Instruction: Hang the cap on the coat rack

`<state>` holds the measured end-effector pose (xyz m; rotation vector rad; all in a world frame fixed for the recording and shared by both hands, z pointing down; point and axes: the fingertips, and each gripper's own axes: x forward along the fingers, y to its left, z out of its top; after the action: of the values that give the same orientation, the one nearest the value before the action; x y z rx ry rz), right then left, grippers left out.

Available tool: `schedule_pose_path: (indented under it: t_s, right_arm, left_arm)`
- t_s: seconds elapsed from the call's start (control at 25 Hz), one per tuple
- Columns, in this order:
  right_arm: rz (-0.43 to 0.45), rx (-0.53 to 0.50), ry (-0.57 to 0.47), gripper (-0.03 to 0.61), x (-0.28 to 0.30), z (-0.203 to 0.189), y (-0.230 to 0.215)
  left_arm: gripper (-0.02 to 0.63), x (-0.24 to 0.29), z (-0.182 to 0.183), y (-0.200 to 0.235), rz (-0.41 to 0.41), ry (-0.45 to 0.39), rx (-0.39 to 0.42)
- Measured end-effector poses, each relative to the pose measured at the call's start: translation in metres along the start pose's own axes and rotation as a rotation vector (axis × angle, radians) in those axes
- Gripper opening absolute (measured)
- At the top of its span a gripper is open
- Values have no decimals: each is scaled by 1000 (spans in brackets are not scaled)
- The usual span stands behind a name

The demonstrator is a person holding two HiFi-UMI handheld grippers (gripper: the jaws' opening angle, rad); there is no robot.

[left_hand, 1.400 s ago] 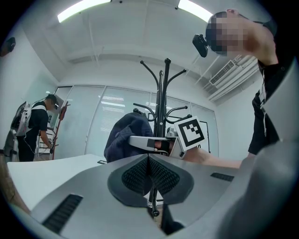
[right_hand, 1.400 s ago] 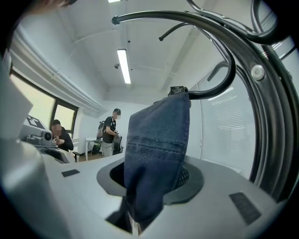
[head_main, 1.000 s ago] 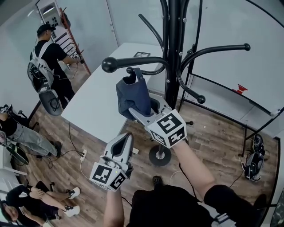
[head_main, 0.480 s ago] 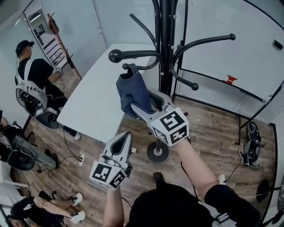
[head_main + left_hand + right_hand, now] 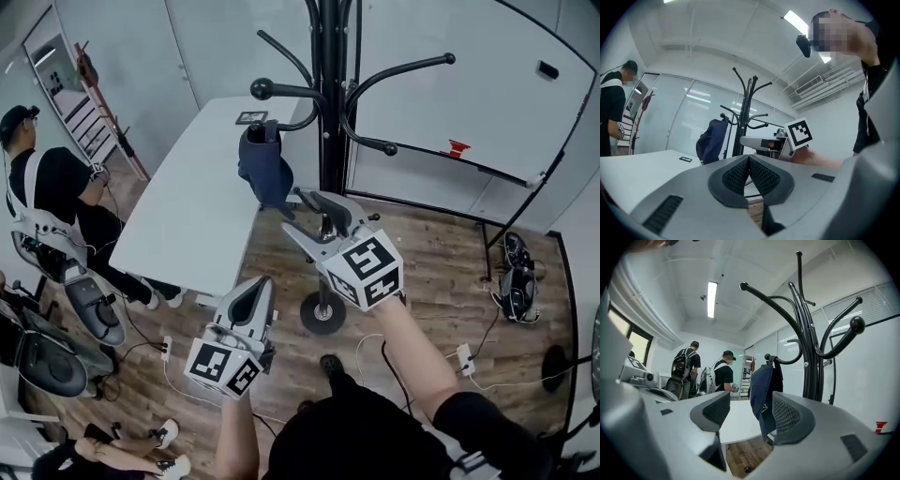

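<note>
Broadly, the scene comprises a wooden floor (image 5: pixel 441 272), a white table (image 5: pixel 183 211) and, beside its end, the black coat rack (image 5: pixel 327 112), whose upright pole carries several curved arms. The right gripper (image 5: pixel 300 217) points level toward the rack; its jaws have just been opening and now stand wide apart, with nothing pressed between the pads. The dark blue cap (image 5: pixel 263 169) appears through their gap in the right gripper view, but it lies beyond the tips and hangs free of them. The left gripper (image 5: pixel 255 298) is held lower and nearer the person, over the floor, with its jaws closed together on nothing. The cap hangs from a short lower hook (image 5: pixel 273 128) on the table side of the pole, so the task appears complete. Two hazards remain. The right gripper's tips stand just beside the lower edge of the cap, so a careless sideways or upward motion could catch the fabric and lift it off. The cap also seems to hang by a narrow part at its top, so any sway might work it over the hook's small end knob. Its long axis runs nearly vertical, the top at the hook and the tapered end, probably the peak, pointing to the floor.
</note>
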<state>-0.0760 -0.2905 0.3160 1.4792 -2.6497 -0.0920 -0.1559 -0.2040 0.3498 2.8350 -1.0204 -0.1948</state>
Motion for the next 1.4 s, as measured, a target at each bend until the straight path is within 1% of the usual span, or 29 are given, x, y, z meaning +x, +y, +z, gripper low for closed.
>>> schedule_pose_path:
  t_s: [0.2,0.36,0.4,0.52,0.6,0.8,0.88,1.0,1.24,1.4]
  right_arm:
    - [-30,17,25,270,-30,-13,19]
    - [-38,31,37,213,-51,-24,36]
    - [-41,37,40,196,-56,-27,41]
    - [-46,55,50,175,-68,-37,55]
    - [-56,71,45,142,-77,-41,63]
    - [-56,97,28,76,-101,-47,81]
    - [-53,100,11,60,-109,-46,88]
    - [-46,110,-27,49,-119,-42,93]
    - [-26,138,-81,38,-134,-32,96]
    - [-51,158,-79,31,-142,-37,91]
  left_arm:
    - [15,-15,-6,-16,-55,12,-12]
    - [15,-27,-10,-23,-81,22,-26]
    - [15,-30,-12,-24,-87,29,-33]
    - [15,-42,-17,-25,-103,37,-65]
    - [15,-49,-18,-25,-107,36,-80]
    - [15,-61,-23,-33,-121,52,-83]
    - [15,-64,-24,-35,-126,55,-79]
    - [15,-64,-23,-34,-123,56,-75]
    - [15,-57,-15,-32,-117,46,-39]
    - [15,-54,-13,-33,-111,41,-23]
